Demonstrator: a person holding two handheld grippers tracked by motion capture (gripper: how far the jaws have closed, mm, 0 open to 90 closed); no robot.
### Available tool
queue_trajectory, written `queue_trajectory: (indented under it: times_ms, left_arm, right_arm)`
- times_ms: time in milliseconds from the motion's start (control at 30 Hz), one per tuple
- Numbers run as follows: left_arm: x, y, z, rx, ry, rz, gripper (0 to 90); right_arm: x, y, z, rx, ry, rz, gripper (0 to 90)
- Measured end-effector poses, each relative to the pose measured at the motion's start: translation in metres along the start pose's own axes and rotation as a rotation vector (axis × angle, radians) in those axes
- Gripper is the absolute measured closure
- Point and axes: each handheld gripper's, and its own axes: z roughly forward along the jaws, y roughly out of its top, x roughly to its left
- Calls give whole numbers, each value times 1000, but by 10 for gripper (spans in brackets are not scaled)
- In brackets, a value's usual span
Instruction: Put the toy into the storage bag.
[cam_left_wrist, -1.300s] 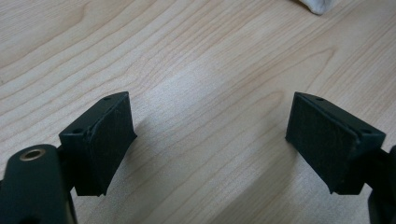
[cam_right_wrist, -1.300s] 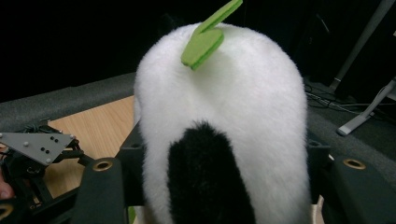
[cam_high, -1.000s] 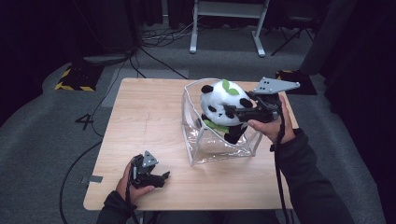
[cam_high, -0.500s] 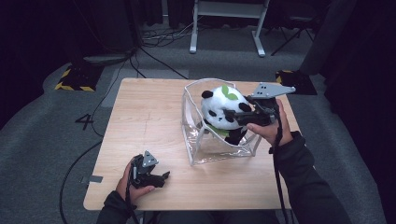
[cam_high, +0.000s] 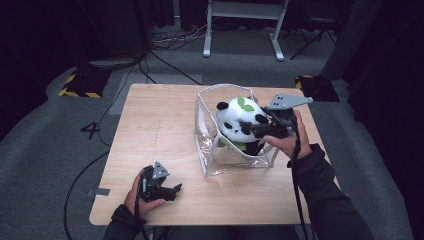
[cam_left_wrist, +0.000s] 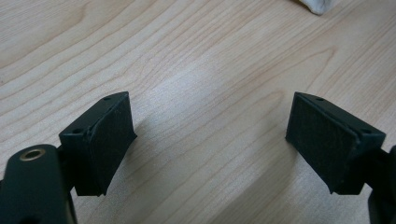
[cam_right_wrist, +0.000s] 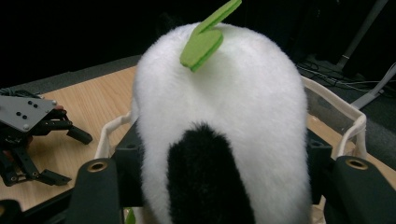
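The panda plush (cam_high: 241, 121) sits roughly upright, its green leaf (cam_right_wrist: 205, 37) pointing up, half inside the clear bag (cam_high: 210, 150) on the wooden table (cam_high: 160, 125). The right gripper (cam_high: 252, 129) clamps its head from the right. The left gripper (cam_high: 172, 190) rests spread and empty, well apart near the table's front edge.

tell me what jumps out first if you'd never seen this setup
The plush panda, white and black with green leaves on its head, clamped in the right gripper over the clear bag on the table's right side. Next, the left gripper resting near the front left edge of the wooden table, its jaws wide apart with nothing between them.
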Motion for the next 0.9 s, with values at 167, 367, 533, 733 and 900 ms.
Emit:
queue_trajectory:
  times_ms: [167,367,533,733,900]
  left_arm:
    - [0,0,0,0,0,0,152]
    - [0,0,0,0,0,0,152]
    - [0,0,0,0,0,0,152]
    - [0,0,0,0,-1,0,152]
    - [0,0,0,0,-1,0,152]
  right_arm:
    - [-1,-3,3,16,-5,5,365]
    - [-1,-7,4,28,-7,4,353]
    - [-1,-12,6,40,-13,9,339]
    - [0,-17,9,52,-10,8,324]
    - [-1,-19,10,69,-7,6,299]
